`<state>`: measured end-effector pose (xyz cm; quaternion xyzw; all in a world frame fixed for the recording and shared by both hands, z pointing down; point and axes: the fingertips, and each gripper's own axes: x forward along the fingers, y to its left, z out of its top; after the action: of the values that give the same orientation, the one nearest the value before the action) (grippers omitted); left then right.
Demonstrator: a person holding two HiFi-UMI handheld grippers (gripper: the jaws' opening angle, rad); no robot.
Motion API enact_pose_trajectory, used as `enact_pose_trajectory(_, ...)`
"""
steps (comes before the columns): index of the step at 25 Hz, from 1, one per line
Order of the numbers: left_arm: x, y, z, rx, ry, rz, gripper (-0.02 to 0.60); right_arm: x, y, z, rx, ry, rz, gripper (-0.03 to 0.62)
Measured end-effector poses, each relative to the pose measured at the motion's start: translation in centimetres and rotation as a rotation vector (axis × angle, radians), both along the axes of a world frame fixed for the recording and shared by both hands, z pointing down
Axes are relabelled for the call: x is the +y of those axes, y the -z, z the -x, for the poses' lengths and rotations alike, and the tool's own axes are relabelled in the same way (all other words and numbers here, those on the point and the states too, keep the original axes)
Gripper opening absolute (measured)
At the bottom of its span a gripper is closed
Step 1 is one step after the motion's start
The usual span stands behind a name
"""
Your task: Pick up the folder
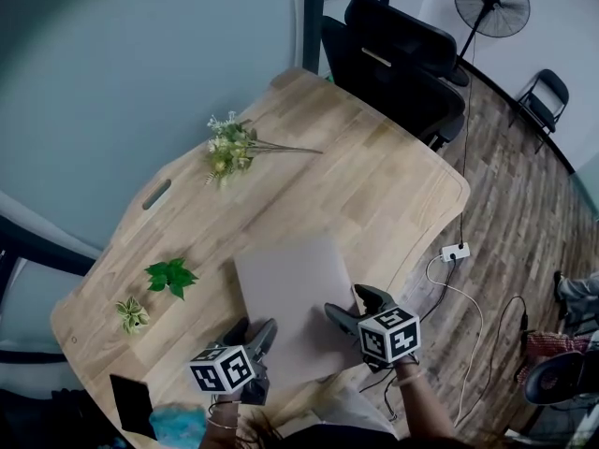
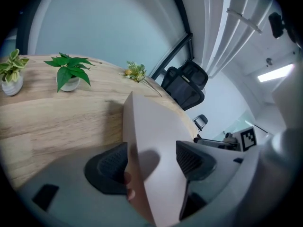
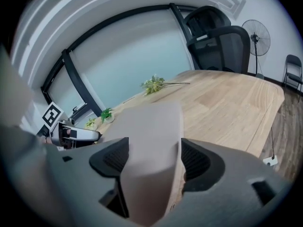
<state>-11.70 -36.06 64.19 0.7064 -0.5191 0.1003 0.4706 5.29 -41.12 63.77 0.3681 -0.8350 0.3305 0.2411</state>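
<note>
A pale grey folder (image 1: 290, 288) lies on the wooden table (image 1: 374, 185) near its front edge. My left gripper (image 1: 253, 330) is at the folder's near left corner and my right gripper (image 1: 356, 304) at its near right corner. In the left gripper view the folder (image 2: 151, 126) stands between the jaws, against the left pad, with a gap to the right pad (image 2: 191, 159); the left gripper (image 2: 149, 162) is open. In the right gripper view the folder (image 3: 151, 141) fills most of the space between the wide-set pads; the right gripper (image 3: 151, 160) is open.
A sprig of flowers (image 1: 229, 148) lies at the far left of the table. Two small potted plants (image 1: 170, 276) (image 1: 132, 314) stand at the left, and a black flat object (image 1: 131, 402) sits at the near left corner. A black office chair (image 1: 398, 59) stands behind the table, a power strip (image 1: 456, 251) on the floor to the right.
</note>
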Motion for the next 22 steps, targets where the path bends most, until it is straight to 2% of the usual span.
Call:
enact_pose_trajectory(9, 0.6, -2.3, -0.3, 0.011, -0.022, 0.071, 0.313, 0.2, -2.5, 0.0, -0.051, -0.012, 0.126, 0.373)
enact_pose_trajectory(15, 0.7, -3.1, -0.4, 0.058, -0.017, 0.096, 0.324, 0.6, -3.8, 0.0, -0.12, -0.047, 0.208, 0.401)
enact_pose_trajectory(22, 0.6, -3.9, -0.8, 0.113, -0.033, 0.122, 0.334, 0.7, -4.4, 0.1, -0.171, -0.058, 0.257, 0.405)
